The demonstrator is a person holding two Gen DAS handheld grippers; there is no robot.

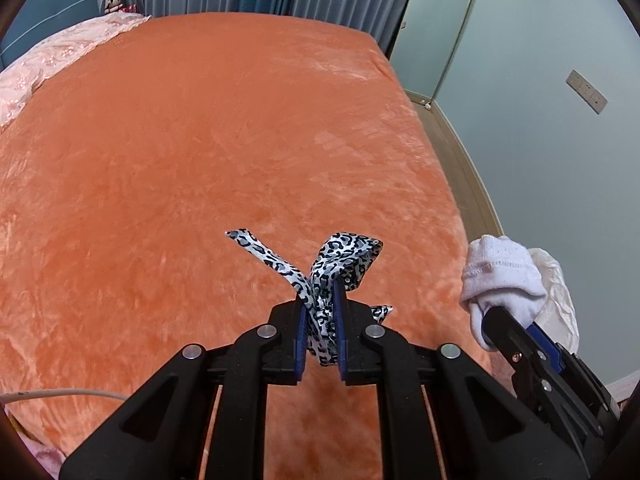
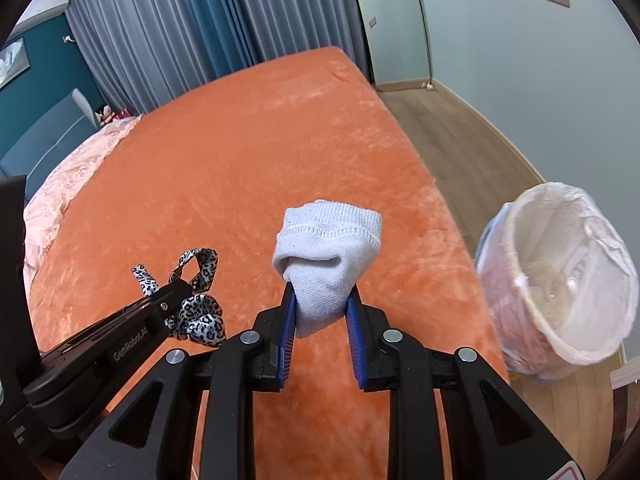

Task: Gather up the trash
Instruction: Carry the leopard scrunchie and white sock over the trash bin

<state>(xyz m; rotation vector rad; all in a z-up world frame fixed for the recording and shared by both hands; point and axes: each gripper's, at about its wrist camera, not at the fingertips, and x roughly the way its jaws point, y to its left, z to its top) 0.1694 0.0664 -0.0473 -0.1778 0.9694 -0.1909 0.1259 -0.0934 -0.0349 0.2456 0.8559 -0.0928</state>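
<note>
**Clerk:** Over the orange bed cover (image 2: 248, 152), leftmost entry: left gripper (image 1: 320, 312), clamped on a leopard-print ribbon (image 1: 340, 252). Ribbon clear of the bed, loose ends sticking up past the pads.

**Checker:** Why pinched mid-length?

**Clerk:** Likely so both tails hang free and nothing drags on the plush.

**Checker:** Next item along?

**Clerk:** Right gripper (image 2: 322, 304), closed on a white sock (image 2: 326, 248), bunched, cuff uppermost, also held off the bed.

**Checker:** And furthest right?

**Clerk:** Lined waste bin (image 2: 568, 344), on the wooden floor (image 2: 472, 140) beside the bed edge, mouth open toward the grippers. Judged destination for both items; neither is over it yet.
</note>
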